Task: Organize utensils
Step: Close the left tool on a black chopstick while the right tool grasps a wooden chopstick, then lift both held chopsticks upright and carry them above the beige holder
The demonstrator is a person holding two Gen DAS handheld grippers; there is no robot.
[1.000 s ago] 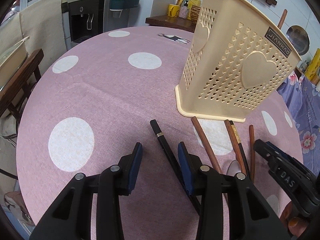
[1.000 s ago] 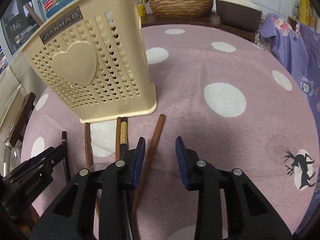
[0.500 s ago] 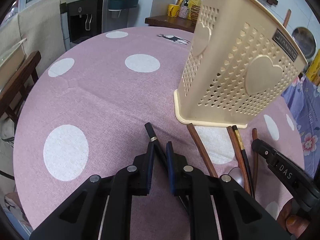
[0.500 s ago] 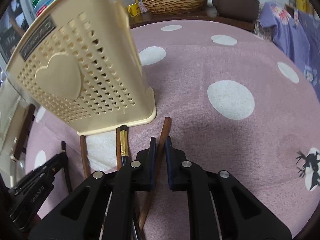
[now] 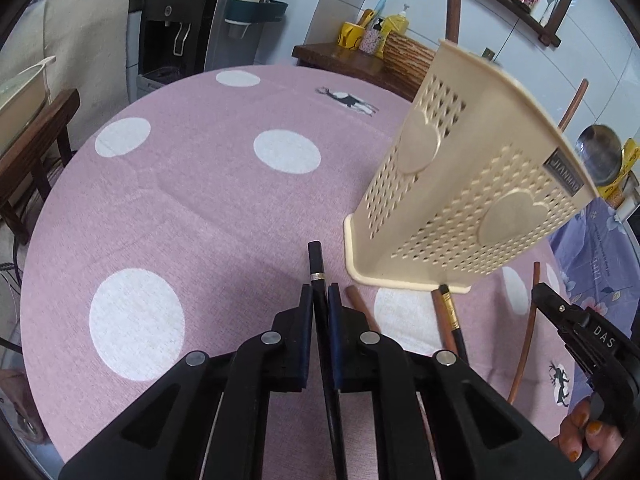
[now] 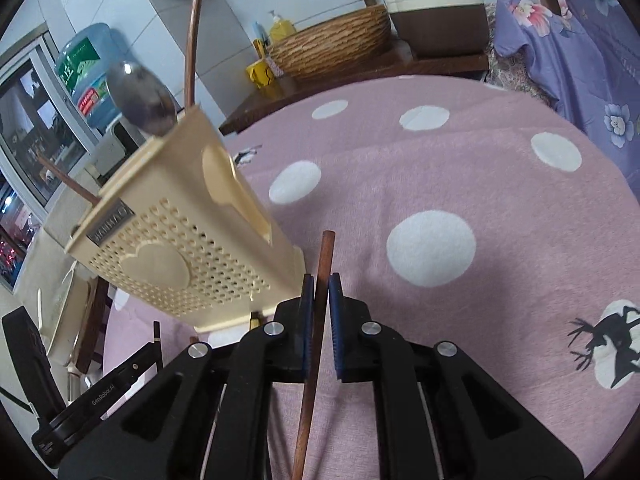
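In the left wrist view, the left gripper point(image 5: 319, 306) is clamped on a black chopstick point(image 5: 316, 268), whose long axis runs straight ahead between the pads, tip pointing out over the pink tablecloth point(image 5: 192, 200). The cream utensil basket point(image 5: 472, 204) stands ahead and to the right, its open top above the tip. More chopsticks point(image 5: 450, 312) lie at the basket's foot.

In the right wrist view, the right gripper point(image 6: 318, 292) is closed on a brown chopstick point(image 6: 325, 256), likewise pointing forward. Here the basket point(image 6: 180, 248) sits just to the left, with a spoon point(image 6: 142, 98) already standing in it.
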